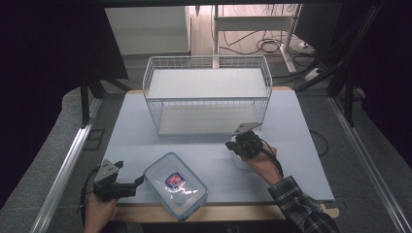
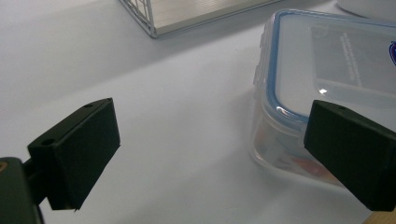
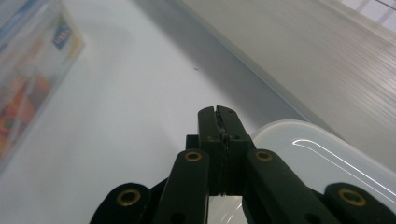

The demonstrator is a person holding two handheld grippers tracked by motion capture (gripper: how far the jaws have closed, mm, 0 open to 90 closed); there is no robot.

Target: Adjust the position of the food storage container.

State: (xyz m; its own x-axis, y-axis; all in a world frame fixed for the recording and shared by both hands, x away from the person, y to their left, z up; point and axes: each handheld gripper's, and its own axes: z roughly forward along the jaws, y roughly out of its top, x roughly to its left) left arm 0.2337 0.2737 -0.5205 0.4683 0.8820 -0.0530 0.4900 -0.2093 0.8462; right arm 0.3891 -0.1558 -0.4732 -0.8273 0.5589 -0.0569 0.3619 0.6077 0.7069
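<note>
High view: I have a pale surface [image 1: 145,141] carrying a white wire basket [image 1: 208,92] at the far middle and a clear lidded food box [image 1: 176,185] with a blue seal near the front edge, turned at an angle. My left tongs [image 1: 132,186] sit low at the front left, just beside the box's left corner, jaws spread. My right tongs [image 1: 241,145] are at the right of centre, just in front of the basket's right end, over a pale round container [image 1: 241,160] that is mostly hidden by the hand. Left gripper view: the two black jaws stand wide apart; the right-hand one is in front of the food box [image 2: 327,65], the other over bare surface [image 2: 177,116]; I cannot tell whether either pad touches the box. A corner of the basket [image 2: 187,14] shows at the top. Right gripper view: the right tongs [image 3: 218,112] are closed, jaw tips pressed together with nothing between them, above the rim of the white round container [image 3: 322,154]. The food box [image 3: 28,70] lies blurred at the left, the basket's floor [image 3: 317,60] at the upper right.
</note>
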